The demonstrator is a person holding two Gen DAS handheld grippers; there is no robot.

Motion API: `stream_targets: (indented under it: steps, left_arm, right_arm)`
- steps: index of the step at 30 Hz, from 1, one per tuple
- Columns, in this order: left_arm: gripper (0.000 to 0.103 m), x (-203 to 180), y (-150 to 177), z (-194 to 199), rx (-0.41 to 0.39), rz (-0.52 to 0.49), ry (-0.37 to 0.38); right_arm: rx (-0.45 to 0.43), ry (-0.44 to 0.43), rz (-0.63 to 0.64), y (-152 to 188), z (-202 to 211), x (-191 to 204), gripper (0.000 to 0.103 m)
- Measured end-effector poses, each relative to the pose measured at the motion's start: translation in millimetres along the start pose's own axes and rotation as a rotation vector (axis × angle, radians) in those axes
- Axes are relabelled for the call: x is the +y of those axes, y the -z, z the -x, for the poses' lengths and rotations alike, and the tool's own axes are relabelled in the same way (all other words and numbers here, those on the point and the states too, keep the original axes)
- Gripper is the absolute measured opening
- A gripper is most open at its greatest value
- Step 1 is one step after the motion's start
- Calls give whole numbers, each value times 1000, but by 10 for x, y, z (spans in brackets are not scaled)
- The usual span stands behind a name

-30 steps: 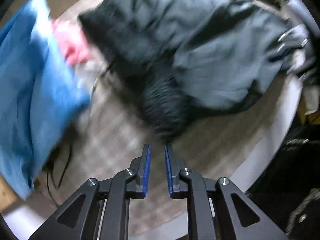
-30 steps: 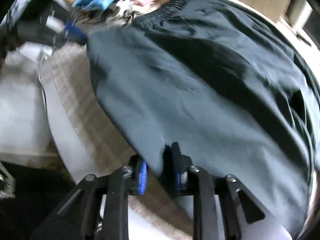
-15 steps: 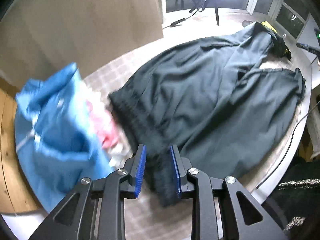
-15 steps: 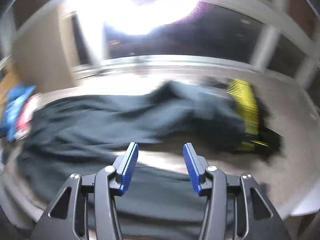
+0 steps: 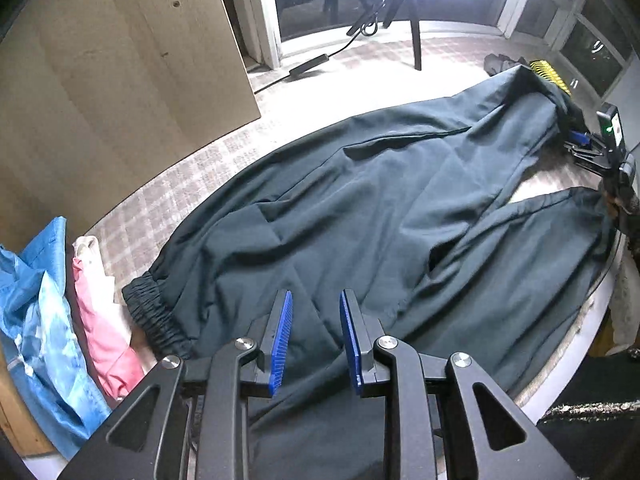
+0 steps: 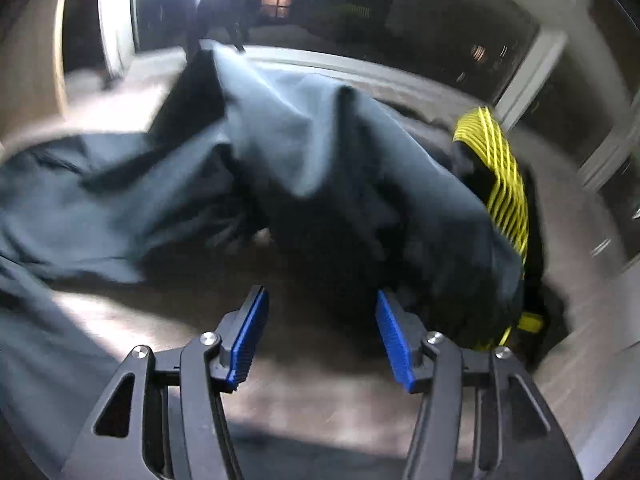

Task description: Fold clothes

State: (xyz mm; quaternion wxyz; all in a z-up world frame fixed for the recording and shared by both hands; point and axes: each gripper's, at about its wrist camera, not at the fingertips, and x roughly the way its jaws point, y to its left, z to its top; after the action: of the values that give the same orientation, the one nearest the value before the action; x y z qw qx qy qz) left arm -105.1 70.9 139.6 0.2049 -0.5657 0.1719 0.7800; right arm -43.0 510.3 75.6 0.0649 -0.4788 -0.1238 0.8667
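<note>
Checkered table (image 5: 188,184) by window | dark trousers (image 5: 380,216) spread flat ahead for folding | left gripper (image 5: 316,338) released above waistband end | right gripper (image 6: 320,334) released, facing far leg cuff (image 6: 460,264)

Dark trousers (image 5: 380,216) spread flat, legs apart

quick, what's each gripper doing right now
left gripper: open, empty, above the dark trousers.
right gripper: open wide, empty, near a trouser leg end.

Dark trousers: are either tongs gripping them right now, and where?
Nothing is held. The left tongs hang open over the dark trousers near the waistband; the right tongs are open by a leg end.
</note>
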Motion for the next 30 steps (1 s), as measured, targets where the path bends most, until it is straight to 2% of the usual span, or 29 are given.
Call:
stream_targets:
  steps: [2,3,4,6,9,10,13,15,18,22,26,27,29,30]
  left_arm:
    - [24,37,-38,-50,15,0,-18]
    - [24,59,-49,-71,21,0,-24]
    - [24,114,-59,-93,25,0,-37]
    - [26,232,-81,-136,31,0,-66]
    - [43,447,-119,-196,26,-29,-121]
    - [48,509,-128,-241,32,-50,-140]
    - [48,679,-172,-434,66,-112,-179]
    - [48,751,-233,-584,88,-146,-183]
    - [48,863,-346,-804,105,-178,-182]
    - [50,1019,-468,-1148,149,-183,-156]
    - [50,1066,-523,-1470,199,-203,-139]
    - [51,1052,-528,-1483,194,-208,-142]
    - [50,1017,-540,-1459,171,-218,-149]
    - [50,996,-546,-1417,154,-218,-152]
  right_arm:
    - [7,96,47,-31,-107,17,54]
    - [11,98,61,-33,-107,-49,48]
    - [15,101,74,-34,-108,-114,28]
    - [31,92,92,-53,-59,-269,1]
    - [20,52,85,-152,204,-549,1]
    - [-1,75,94,-214,336,-629,1]
    - [-77,154,112,-499,700,-830,1]
    - [-113,195,106,-713,843,-937,1]
    - [-162,302,88,-1000,918,-1095,1]
    - [-134,264,-20,-1412,775,-1317,1]
    - [-65,153,-24,-1348,550,-1175,1]
    - [-45,145,-16,-1273,496,-1118,7]
    - [-4,100,-3,-1124,427,-1025,26]
    - [1,75,16,-1045,410,-971,42]
